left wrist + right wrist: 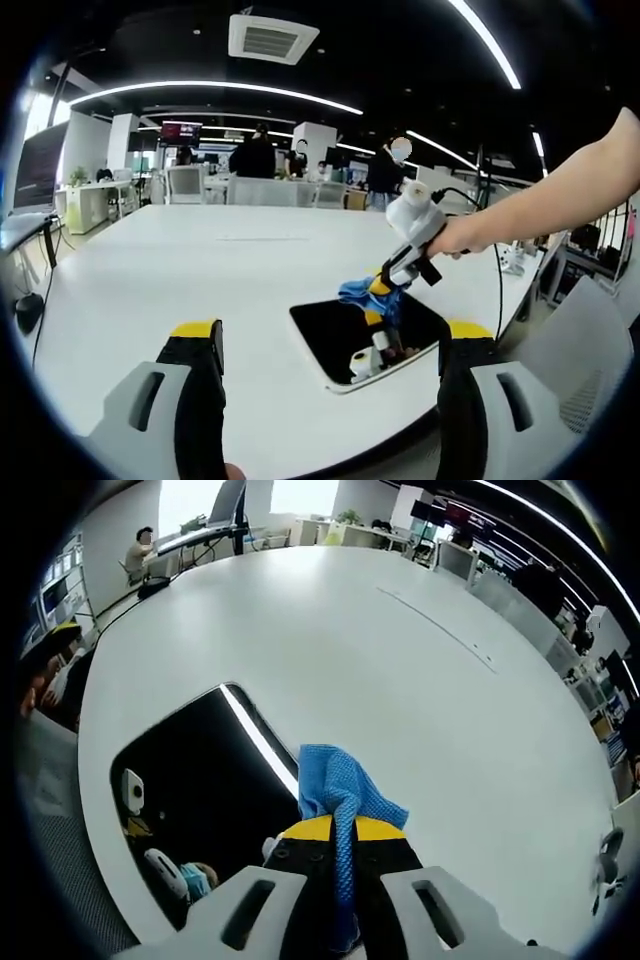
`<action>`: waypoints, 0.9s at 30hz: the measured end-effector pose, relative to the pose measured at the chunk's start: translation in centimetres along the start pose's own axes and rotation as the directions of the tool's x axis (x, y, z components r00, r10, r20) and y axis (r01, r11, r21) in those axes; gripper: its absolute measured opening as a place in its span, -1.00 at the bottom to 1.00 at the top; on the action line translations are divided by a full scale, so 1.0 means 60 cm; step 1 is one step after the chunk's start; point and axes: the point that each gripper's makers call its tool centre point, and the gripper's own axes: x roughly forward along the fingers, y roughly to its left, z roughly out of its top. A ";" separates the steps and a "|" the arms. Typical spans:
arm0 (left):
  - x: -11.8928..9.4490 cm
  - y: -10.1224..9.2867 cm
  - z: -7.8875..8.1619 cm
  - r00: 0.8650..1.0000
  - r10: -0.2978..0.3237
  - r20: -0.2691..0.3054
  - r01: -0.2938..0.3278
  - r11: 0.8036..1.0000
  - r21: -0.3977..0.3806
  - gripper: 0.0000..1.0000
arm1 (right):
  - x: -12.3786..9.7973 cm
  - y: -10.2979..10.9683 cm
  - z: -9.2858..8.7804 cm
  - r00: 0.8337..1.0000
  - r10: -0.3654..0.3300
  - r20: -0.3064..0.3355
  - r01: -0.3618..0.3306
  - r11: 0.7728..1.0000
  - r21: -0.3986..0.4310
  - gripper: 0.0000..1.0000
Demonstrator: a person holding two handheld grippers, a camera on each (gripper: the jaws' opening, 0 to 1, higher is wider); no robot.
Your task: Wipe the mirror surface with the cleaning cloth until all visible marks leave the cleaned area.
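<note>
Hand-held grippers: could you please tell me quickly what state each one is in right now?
Left hand-held gripper: open, holding nothing, above the table.
Right hand-held gripper: shut on the blue cloth, over the mirror.

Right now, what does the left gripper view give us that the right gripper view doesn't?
Left gripper view alone: the left gripper with jaws wide apart and nothing between them, plus the person's hand carrying the other tool from outside. Right gripper view alone: a close look at the right gripper with its jaws clamped on the blue cloth, which sits at the mirror's edge, and the bright ceiling-light streak reflected in the glass. Shared: the dark mirror, the cloth, and the white table.
</note>
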 end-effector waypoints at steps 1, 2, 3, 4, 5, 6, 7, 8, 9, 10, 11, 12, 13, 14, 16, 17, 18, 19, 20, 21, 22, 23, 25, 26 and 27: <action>0.000 0.000 0.000 1.000 0.000 0.000 0.000 1.000 0.000 0.73 | -0.001 -0.001 -0.001 1.000 0.000 0.001 0.000 1.000 0.005 -1.00; 0.000 0.000 0.000 1.000 0.001 0.001 -0.001 1.000 -0.001 0.73 | -0.003 0.001 -0.002 1.000 -0.001 0.002 0.001 1.000 0.007 -1.00; 0.000 0.000 0.000 1.000 0.001 0.001 -0.001 1.000 -0.001 0.73 | -0.003 0.001 -0.002 1.000 -0.002 0.001 0.002 1.000 0.010 -1.00; 0.000 0.000 0.000 1.000 0.001 0.002 -0.001 1.000 -0.001 0.73 | -0.004 0.003 -0.002 1.000 -0.004 0.000 0.004 1.000 0.009 -1.00; 0.000 0.000 0.001 1.000 0.001 0.002 -0.001 1.000 -0.001 0.73 | -0.005 0.004 -0.002 1.000 -0.004 0.001 0.004 1.000 0.011 -1.00; 0.000 0.001 0.001 1.000 0.001 0.003 -0.001 1.000 -0.001 0.73 | -0.005 0.005 -0.002 1.000 -0.005 0.002 0.005 1.000 0.014 -1.00; 0.000 0.000 0.001 1.000 0.000 0.003 0.000 1.000 -0.001 0.73 | -0.005 0.005 -0.002 1.000 -0.006 0.002 0.006 1.000 0.015 -1.00; 0.000 0.000 0.001 1.000 0.000 0.003 0.000 1.000 -0.001 0.73 | -0.006 0.007 -0.002 1.000 -0.008 0.002 0.008 1.000 0.017 -1.00; 0.000 0.000 0.001 1.000 0.000 0.004 0.000 1.000 -0.001 0.73 | -0.007 0.008 -0.002 1.000 -0.009 0.002 0.009 1.000 0.023 -1.00; 0.000 -0.001 0.001 1.000 -0.002 0.004 0.002 1.000 -0.001 0.73 | -0.007 0.008 -0.002 1.000 -0.010 0.001 0.010 1.000 0.028 -1.00; 0.000 -0.001 0.001 1.000 -0.003 0.003 0.003 1.000 -0.001 0.73 | -0.007 0.008 -0.002 1.000 -0.011 -0.001 0.011 0.999 0.034 -1.00; 0.000 -0.002 0.001 1.000 -0.005 0.003 0.005 1.000 -0.001 0.73 | -0.007 0.008 -0.002 1.000 -0.013 -0.002 0.013 0.999 0.036 -1.00; 0.000 -0.002 0.001 1.000 -0.006 0.003 0.006 1.000 -0.001 0.73 | -0.007 0.007 -0.002 1.000 -0.015 -0.004 0.015 0.999 0.043 -1.00; 0.000 -0.003 0.001 1.000 -0.007 0.003 0.007 1.000 -0.001 0.73 | -0.006 0.006 -0.002 1.000 -0.017 -0.004 0.017 0.998 0.054 -1.00; 0.000 -0.002 0.002 1.000 -0.005 0.004 0.005 1.000 -0.002 0.73 | -0.008 0.010 -0.002 1.000 -0.023 -0.004 0.024 0.995 0.094 -1.00; 0.000 -0.002 0.002 1.000 -0.005 0.004 0.005 1.000 -0.002 0.73 | -0.009 0.010 -0.002 1.000 -0.024 -0.003 0.025 0.995 0.099 -1.00; 0.000 -0.002 0.002 1.000 -0.006 0.003 0.006 1.000 -0.002 0.73 | -0.008 0.008 -0.002 1.000 -0.027 -0.002 0.027 0.993 0.112 -1.00; 0.000 -0.003 0.002 1.000 -0.006 0.003 0.006 1.000 -0.002 0.73 | -0.008 0.007 -0.003 1.000 -0.029 -0.001 0.029 0.990 0.140 -1.00; 0.000 -0.003 0.002 1.000 -0.005 0.003 0.005 1.000 -0.002 0.73 | -0.006 0.004 -0.003 0.999 -0.033 0.002 0.032 0.980 0.198 -1.00; 0.000 -0.003 0.002 1.000 -0.006 0.003 0.006 1.000 -0.002 0.73 | -0.005 0.003 -0.003 0.999 -0.034 0.005 0.032 0.975 0.218 -1.00; 0.000 -0.003 0.002 1.000 -0.005 0.003 0.005 1.000 -0.002 0.73 | -0.005 0.000 -0.004 0.999 -0.036 0.009 0.033 0.973 0.228 -1.00; 0.000 -0.002 0.001 1.000 -0.005 0.003 0.005 1.000 -0.002 0.73 | -0.006 0.002 -0.004 0.999 -0.038 0.010 0.034 0.971 0.235 -1.00; 0.000 -0.002 0.001 1.000 -0.004 0.002 0.004 1.000 -0.002 0.72 | -0.009 0.007 -0.005 0.999 -0.043 0.014 0.038 0.969 0.243 -1.00; 0.000 -0.002 0.001 1.000 -0.005 0.000 0.005 1.000 -0.002 0.72 | -0.011 0.010 -0.005 0.999 -0.045 0.016 0.040 0.968 0.248 -1.00; 0.000 -0.002 0.001 1.000 -0.004 0.000 0.004 1.000 -0.002 0.72 | -0.013 0.012 -0.005 0.999 -0.049 0.019 0.043 0.966 0.253 -1.00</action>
